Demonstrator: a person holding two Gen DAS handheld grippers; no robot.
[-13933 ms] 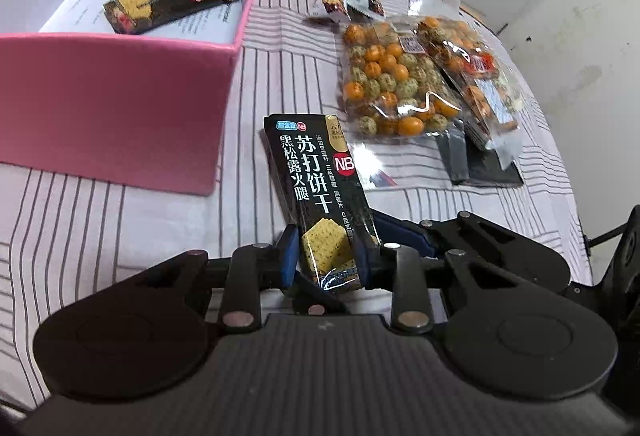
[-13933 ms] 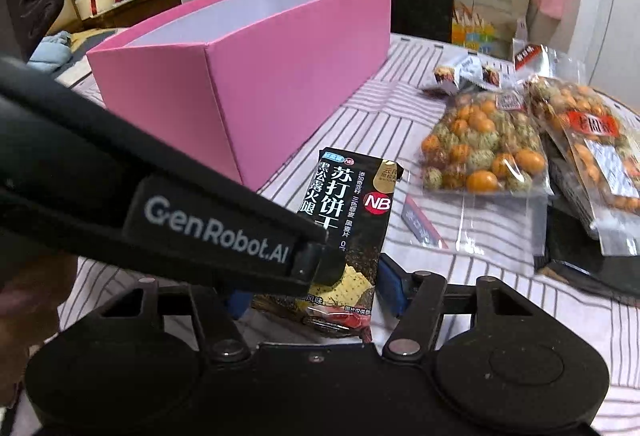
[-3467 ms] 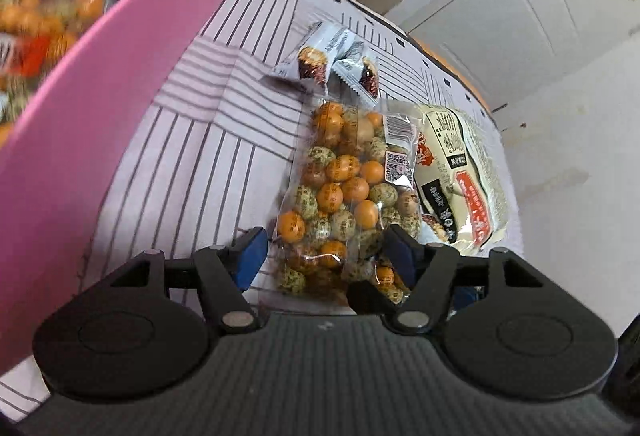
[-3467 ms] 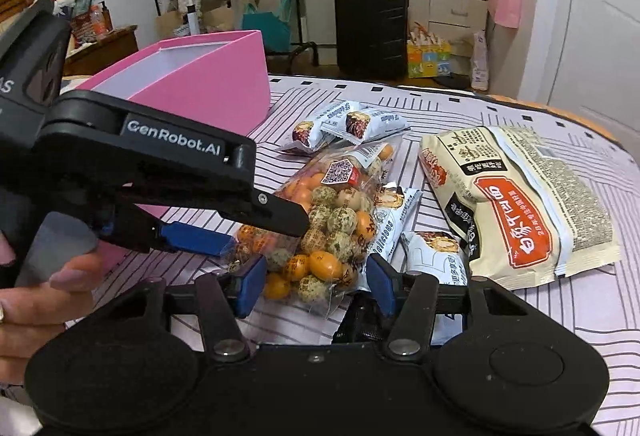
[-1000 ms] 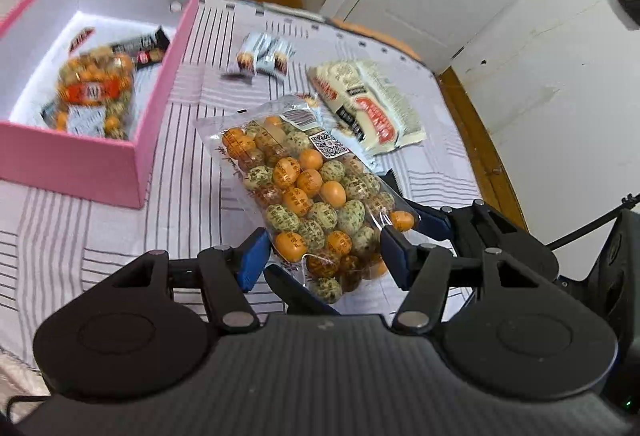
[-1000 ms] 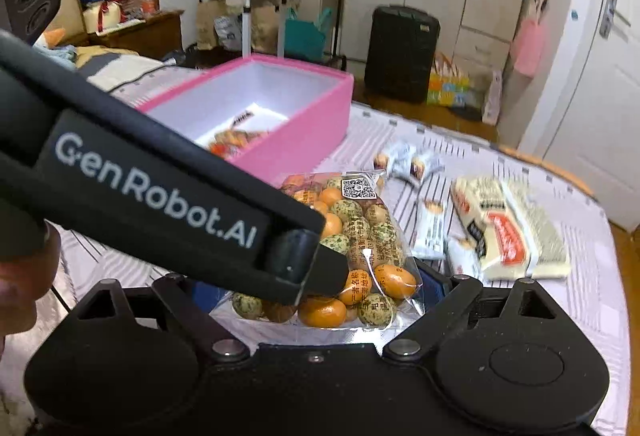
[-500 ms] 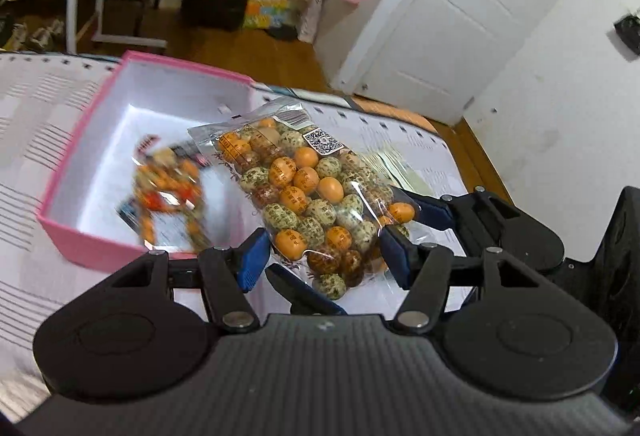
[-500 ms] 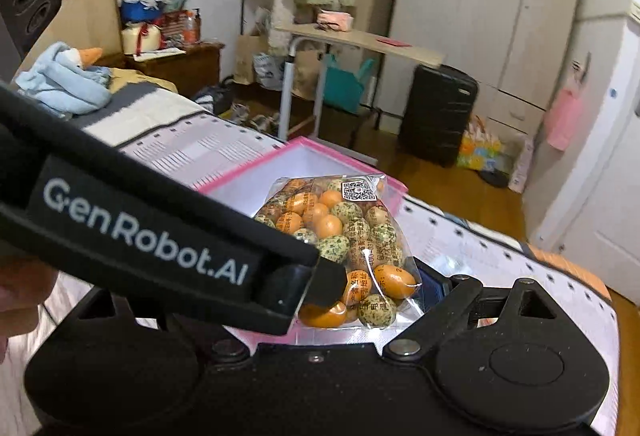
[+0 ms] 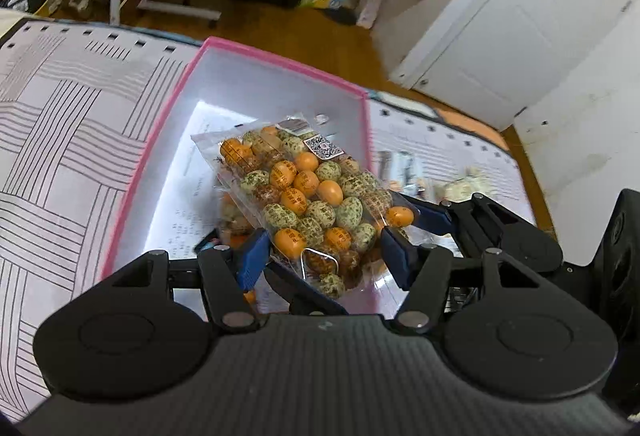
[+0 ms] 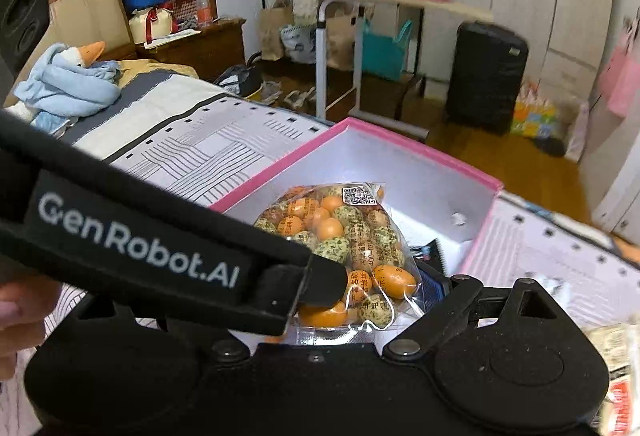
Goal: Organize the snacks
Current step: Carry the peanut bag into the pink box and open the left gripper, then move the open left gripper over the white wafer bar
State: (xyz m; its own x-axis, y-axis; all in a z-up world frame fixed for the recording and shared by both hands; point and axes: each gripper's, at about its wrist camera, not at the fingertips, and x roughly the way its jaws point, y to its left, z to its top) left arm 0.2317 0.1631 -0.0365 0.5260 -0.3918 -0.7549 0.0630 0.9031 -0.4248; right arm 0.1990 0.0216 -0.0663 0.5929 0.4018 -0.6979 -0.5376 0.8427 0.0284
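Left gripper point(image 9: 320, 250) is clamped on the near end of the snack bag point(image 9: 308, 192), blue pads point(image 9: 252, 252) pressing it from both sides, the rest of the clear bag of orange and speckled balls sticking out ahead, lifted over the open pink box point(image 9: 160, 140). The gripper tilts downward toward the box's white inside, where another packet lies half hidden under the bag. Over to the right gripper point(image 10: 376, 296): it reaches in just beside the left one, jaws spread wide around the same bag end, one blue pad point(image 10: 434, 286) against the plastic, the other hidden. It angles down too. Striped cloth point(image 9: 60, 140) stretches left of the box.
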